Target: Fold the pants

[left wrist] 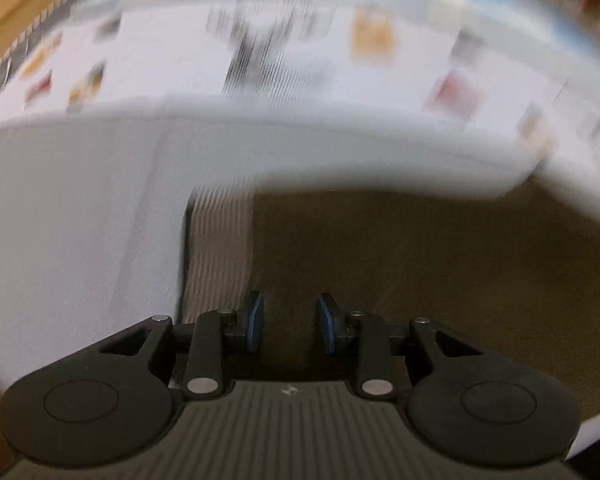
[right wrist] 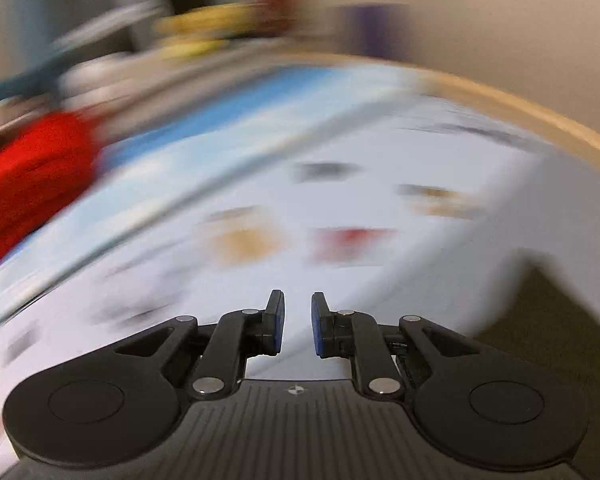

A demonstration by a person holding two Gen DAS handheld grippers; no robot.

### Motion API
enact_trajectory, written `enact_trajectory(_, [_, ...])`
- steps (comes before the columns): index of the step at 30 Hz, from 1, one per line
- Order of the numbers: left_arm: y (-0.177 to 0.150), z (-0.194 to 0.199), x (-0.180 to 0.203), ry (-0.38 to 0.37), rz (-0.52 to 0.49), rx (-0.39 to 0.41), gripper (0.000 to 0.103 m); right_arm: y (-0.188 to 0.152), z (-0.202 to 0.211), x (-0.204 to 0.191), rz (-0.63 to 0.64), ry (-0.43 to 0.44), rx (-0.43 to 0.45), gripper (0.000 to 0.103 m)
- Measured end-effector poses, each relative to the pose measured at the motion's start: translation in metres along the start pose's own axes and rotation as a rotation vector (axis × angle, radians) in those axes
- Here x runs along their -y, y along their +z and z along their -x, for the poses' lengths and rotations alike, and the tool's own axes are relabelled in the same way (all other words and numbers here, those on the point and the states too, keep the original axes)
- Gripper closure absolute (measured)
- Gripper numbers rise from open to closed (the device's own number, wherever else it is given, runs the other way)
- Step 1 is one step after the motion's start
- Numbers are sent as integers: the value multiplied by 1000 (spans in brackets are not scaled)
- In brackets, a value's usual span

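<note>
Both tools, left tool (left wrist: 290, 324) and right tool (right wrist: 297, 322), stand narrowly apart, empty; pants indiscernible in blur.

One patterned white sheet (left wrist: 260, 92), one red cloth (right wrist: 28, 176), two grippers

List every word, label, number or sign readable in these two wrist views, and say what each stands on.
No readable words or numbers in either view.
White printed cloth: dark marks and coloured patches, too blurred to read.
Left gripper: a small pale emblem on its ribbed body, a symbol, no letters.
Right gripper: a small round cross-mark on its body, a symbol, no letters.
Red fabric: no print visible.
</note>
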State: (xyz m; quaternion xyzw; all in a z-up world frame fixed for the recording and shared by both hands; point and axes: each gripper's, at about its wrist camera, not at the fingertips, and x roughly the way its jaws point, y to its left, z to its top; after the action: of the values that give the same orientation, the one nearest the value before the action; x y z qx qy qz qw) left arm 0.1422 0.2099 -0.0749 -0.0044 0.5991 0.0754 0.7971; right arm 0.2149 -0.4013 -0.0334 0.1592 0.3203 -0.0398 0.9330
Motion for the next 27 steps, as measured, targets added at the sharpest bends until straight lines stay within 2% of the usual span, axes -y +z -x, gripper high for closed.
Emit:
enact_trajectory(2, [-1,2,7,19,-44,20,69,-14,-4,-52,116,210,-60,87])
enact_trajectory(4, [-2,3,7,20,-37,18,69,-32,-12,-97,185,382,-145,87])
enact_trajectory(5, [-2,3,6,17,-30,18,69,-42,-16,-117,207,446,-187,87])
enact_trajectory(7, [-2,3,5,16,-18,17,69,-62,-28,-149,223,520,-264,87])
enact_trajectory(12, [-1,1,7,30,-35,17,68,-94,-53,-197,256,596,-387,87])
enact_trajectory(13, [-1,1,7,30,-39,17,68,-98,-58,-204,259,605,-410,83])
enact_trajectory(14, [-2,-1,8,29,-40,16,68,-102,-61,-207,266,611,-431,74])
enact_trajectory(16, [-2,-2,8,26,-41,15,68,-108,-69,-215,290,601,-461,64])
enact_trajectory(19, [-1,-2,7,20,-36,14,67,-115,-80,-223,314,606,-514,63])
enact_trajectory(20, [-1,-2,6,19,-35,14,67,-117,-82,-225,325,604,-520,65])
enact_trajectory(21, [-1,-2,6,18,-35,14,67,-119,-87,-227,339,606,-526,72])
enact_trajectory(22, [-1,-2,6,17,-35,13,67,-118,-89,-230,349,616,-520,94])
enact_trajectory(25, [0,-2,6,15,-34,11,67,-105,-84,-240,345,659,-433,95])
enact_trajectory(27, [0,-3,6,16,-32,11,67,-102,-84,-249,360,644,-404,95])
